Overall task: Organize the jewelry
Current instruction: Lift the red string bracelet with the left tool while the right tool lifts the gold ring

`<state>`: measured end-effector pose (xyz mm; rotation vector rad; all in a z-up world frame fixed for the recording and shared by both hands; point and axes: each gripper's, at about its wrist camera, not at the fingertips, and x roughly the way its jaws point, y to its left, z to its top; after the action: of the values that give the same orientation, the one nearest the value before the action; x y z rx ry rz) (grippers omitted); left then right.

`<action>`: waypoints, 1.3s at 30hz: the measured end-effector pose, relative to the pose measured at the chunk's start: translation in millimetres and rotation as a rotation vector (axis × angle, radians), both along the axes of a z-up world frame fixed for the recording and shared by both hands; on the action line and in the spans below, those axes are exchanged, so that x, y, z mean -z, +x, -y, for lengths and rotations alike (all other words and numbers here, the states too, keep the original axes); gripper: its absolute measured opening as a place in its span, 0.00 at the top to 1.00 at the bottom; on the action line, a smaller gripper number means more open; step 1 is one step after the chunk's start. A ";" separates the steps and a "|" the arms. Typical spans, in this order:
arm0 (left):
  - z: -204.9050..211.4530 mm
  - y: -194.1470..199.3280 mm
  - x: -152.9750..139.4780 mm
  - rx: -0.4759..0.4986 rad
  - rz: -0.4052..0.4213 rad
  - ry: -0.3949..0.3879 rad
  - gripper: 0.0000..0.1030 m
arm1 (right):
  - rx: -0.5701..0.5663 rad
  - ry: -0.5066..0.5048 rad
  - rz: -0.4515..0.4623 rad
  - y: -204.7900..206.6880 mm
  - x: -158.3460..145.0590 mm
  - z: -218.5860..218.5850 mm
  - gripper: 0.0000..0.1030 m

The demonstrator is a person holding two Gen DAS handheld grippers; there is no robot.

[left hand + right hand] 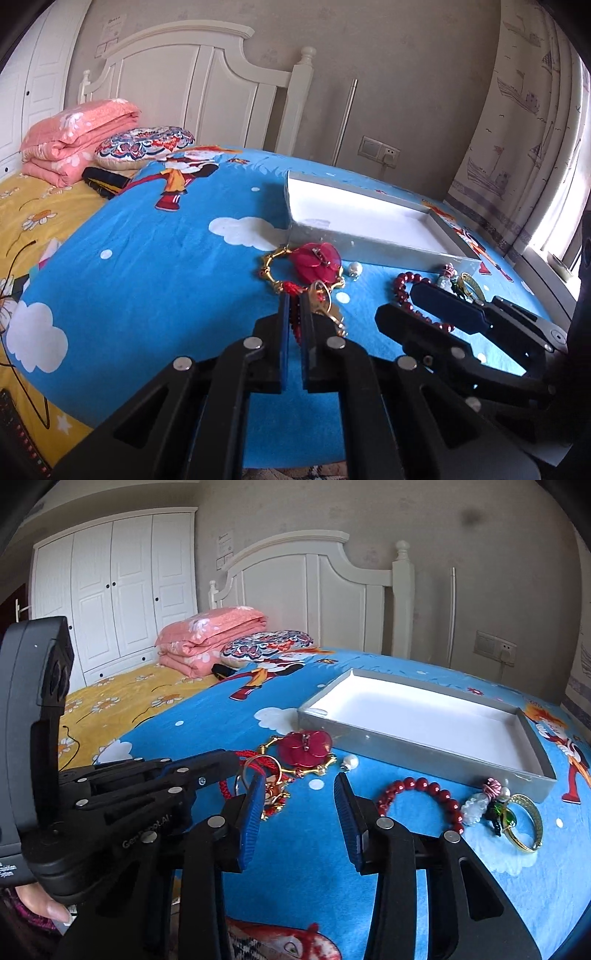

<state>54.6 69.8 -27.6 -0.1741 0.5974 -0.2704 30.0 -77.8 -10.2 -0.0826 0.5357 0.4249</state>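
Jewelry spread over blue cartoon bedsheet point(306, 849), grey tray point(424, 753) with white lining behind it. Far left of right-wrist view: left gripper point(236, 764) reaching in sideways, fingertips at red cord bracelet point(225, 788). Lower centre of left-wrist view: same left gripper point(293, 306), jaws pressed nearly together, pinching red cord bracelet point(293, 291) between blue pads. Just beside it, gold charm point(325, 306) attached to cord. Above that, red flower brooch point(316, 260) overlapping gold chain bracelet point(271, 266), close against front wall of grey tray point(388, 251). Right of brooch, small pearl piece point(354, 269) lying apart on sheet.

Lower centre of right-wrist view: right gripper point(299, 805), jaws spread wide, holding nothing, bare blue sheet between pads. Right of it, dark red bead bracelet point(424, 794) flat on sheet. Further right, cluster touching tray's near corner: pale jade pendant point(474, 806) with pink knot, green and gold ring piece point(517, 827).

Upper left of both views: folded pink quilt point(207, 642), patterned pillow point(266, 646), white headboard point(314, 579).
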 end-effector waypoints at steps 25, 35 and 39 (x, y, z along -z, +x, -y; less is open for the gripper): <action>-48.1 -24.0 25.3 0.050 0.028 -0.011 0.94 | -0.158 -0.118 -0.036 22.6 3.6 -84.5 0.74; -34.1 -15.1 22.8 0.009 0.007 0.041 0.94 | -0.005 -0.101 0.056 9.6 -7.3 -36.1 0.89; -22.2 -5.1 20.5 -0.015 -0.013 0.051 0.90 | 0.046 -0.066 0.072 5.1 -12.3 -8.7 0.89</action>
<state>49.5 92.0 -48.1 -0.1310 0.6146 -0.2393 35.1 -69.1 2.1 -0.1482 0.4795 0.3581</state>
